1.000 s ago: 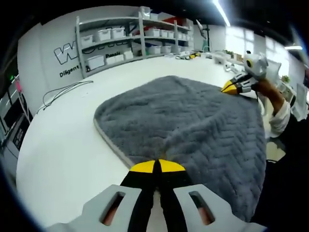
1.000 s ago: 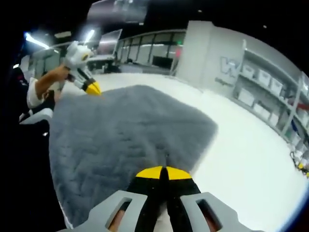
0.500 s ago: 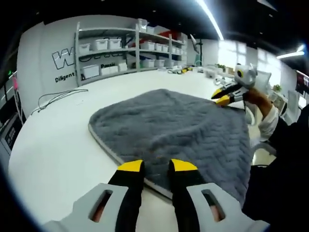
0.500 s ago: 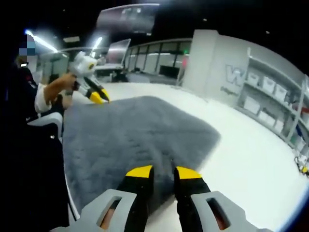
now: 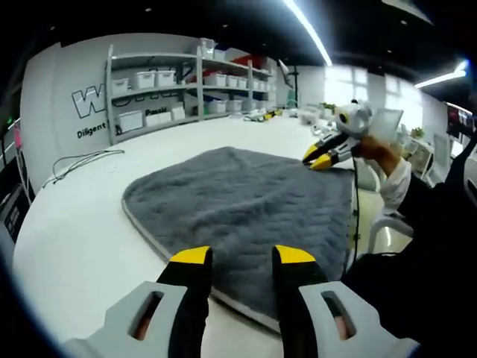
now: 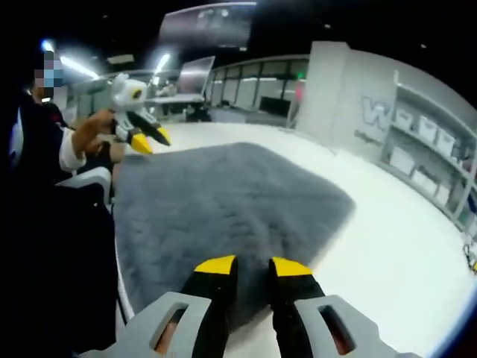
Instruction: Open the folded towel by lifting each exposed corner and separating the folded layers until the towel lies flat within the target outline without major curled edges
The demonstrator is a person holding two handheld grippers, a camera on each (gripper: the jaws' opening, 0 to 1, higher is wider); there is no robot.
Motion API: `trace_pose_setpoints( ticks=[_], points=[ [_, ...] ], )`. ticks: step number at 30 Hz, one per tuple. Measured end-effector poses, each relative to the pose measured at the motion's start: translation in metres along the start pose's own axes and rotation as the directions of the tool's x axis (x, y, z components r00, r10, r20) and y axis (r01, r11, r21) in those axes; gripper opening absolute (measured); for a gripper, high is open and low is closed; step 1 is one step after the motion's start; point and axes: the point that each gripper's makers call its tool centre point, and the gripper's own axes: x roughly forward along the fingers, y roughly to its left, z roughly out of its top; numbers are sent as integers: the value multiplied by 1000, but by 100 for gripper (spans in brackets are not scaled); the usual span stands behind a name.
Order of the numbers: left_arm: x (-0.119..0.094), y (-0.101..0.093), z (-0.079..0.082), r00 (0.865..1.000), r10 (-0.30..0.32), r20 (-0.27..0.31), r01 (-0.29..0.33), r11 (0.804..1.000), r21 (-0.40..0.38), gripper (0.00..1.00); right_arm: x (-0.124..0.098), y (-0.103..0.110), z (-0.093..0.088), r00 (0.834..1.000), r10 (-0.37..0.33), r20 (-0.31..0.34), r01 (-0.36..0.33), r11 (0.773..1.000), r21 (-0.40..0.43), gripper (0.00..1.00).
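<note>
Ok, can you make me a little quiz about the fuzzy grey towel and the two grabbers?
1. True or false: the left gripper is pinching the grey towel.
2. What does the towel lie on? A) white table B) storage shelf C) chair
3. Fill in: the tips of the right gripper are coloured ____.

Key:
1. False; its jaws are apart, with nothing between them.
2. A; the towel is spread out on the table.
3. Yellow.
</note>
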Motion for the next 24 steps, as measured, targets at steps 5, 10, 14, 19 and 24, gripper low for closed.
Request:
trace_pose_setpoints(
  ticks=[5,10,14,19,24],
  points=[
    [-9,-5,-5,1000,-14,-2,14,1000,-9,35,-1,-2,-1,1000,1,1,-1,1000,4,16],
    [-17,-12,-10,1000,-13,-13,13,1000,2,41,1,-11,0,999,-33,19,32,999,28,19],
    [-24,-23,-15,999,-26,-19,26,1000,1,42,3,-16,-1,998,-59,26,57,996,66,22],
    [-33,-31,-27,998,-25,-54,25,1000,-2,42,3,-16,-1,998,-59,25,57,996,64,22],
    [-45,-30,-36,997,-16,-70,14,999,-30,42,4,-15,-2,998,-57,28,55,996,69,22]
  ],
)
